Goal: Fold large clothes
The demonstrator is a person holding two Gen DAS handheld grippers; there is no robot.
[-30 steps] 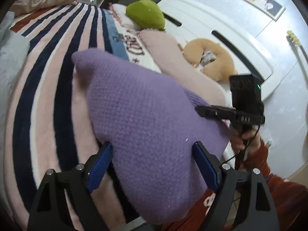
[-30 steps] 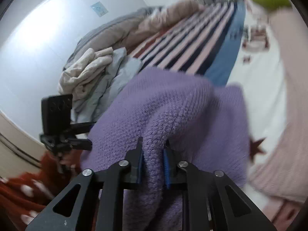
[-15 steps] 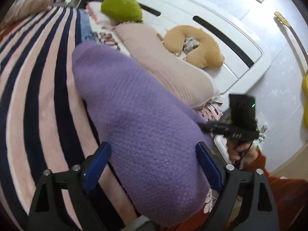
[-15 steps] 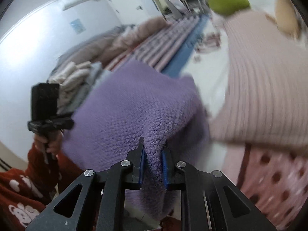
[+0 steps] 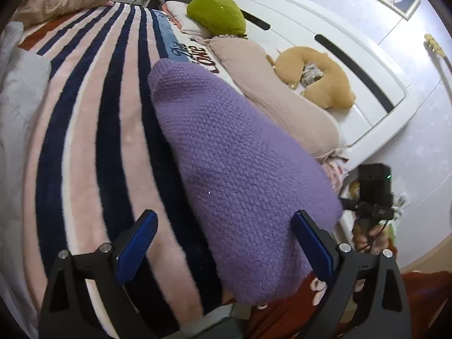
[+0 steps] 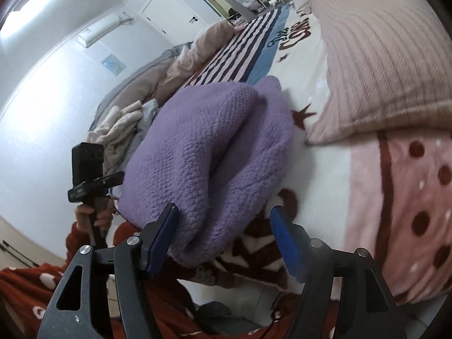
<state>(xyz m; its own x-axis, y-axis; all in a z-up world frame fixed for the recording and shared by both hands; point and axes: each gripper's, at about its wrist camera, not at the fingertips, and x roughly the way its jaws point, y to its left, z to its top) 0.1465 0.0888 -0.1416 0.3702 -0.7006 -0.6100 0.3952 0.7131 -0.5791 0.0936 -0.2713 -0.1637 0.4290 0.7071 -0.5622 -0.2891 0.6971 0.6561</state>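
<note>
A purple knitted sweater (image 5: 234, 169) lies folded in a thick bundle on the striped bedspread (image 5: 93, 130), its near end at the bed's edge. It also shows in the right wrist view (image 6: 209, 152). My left gripper (image 5: 226, 240) is open, its blue pads wide apart on either side of the sweater's near end, not touching it. My right gripper (image 6: 223, 234) is open just off the sweater's near end, its left pad close to the fabric. The right gripper body (image 5: 373, 197) shows at the right of the left wrist view.
A pink knitted pillow (image 5: 276, 96) lies right of the sweater, with a tan neck pillow (image 5: 319, 79) and a green cushion (image 5: 217, 14) beyond. A white headboard (image 5: 339, 42) stands behind. Crumpled clothes (image 6: 121, 130) and bedding lie on the far side.
My right gripper has opened and let go of the purple sweater, which now rests on the bed. My left gripper stayed open and shifted slightly.
</note>
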